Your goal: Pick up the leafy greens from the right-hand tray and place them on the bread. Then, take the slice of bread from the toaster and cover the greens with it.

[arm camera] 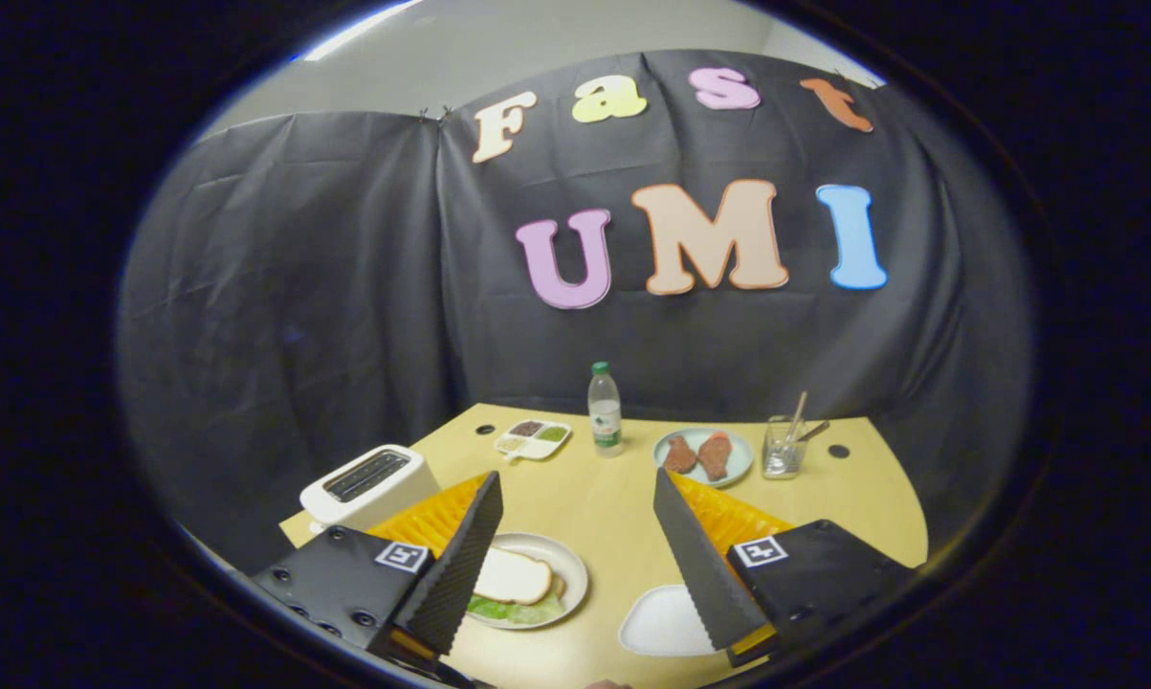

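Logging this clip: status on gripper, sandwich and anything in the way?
Gripper open, jaws wide, holding nothing. Bread slice covers greens on plate. Toaster slots look empty. Nothing in the way.

The left gripper finger [460, 565] hides part of the plate [571, 565].

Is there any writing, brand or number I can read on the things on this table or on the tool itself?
Nothing here can be quoted.
Bottle label: too small to read.
Square markers behind the fingers: black-and-white patterns, no words.
Toaster: no writing visible.
The gripper is open and holds nothing.
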Motion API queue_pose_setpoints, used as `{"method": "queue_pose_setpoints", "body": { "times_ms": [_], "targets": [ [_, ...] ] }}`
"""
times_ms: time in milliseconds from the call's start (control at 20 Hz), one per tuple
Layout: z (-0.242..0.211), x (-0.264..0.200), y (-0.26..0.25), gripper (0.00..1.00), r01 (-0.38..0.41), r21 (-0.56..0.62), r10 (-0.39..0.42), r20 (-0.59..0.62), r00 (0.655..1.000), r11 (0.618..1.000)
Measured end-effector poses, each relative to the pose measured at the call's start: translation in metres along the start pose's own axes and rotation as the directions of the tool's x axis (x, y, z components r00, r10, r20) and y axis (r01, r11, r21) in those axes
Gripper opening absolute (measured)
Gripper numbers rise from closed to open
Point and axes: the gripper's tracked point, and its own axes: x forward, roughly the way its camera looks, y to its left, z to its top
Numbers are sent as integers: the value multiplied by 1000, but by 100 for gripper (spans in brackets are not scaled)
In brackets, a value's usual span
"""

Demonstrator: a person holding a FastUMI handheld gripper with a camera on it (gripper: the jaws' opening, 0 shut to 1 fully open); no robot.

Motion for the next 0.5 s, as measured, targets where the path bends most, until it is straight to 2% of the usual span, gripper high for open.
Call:
{"method": "queue_pose_setpoints", "body": {
  "times_ms": [200,500],
  "targets": [
    [29,-20,-20,99,87,-29,-83,106,991,996],
    [63,-54,-64,99,247,23,-245,240,940,969]
  ]
}}
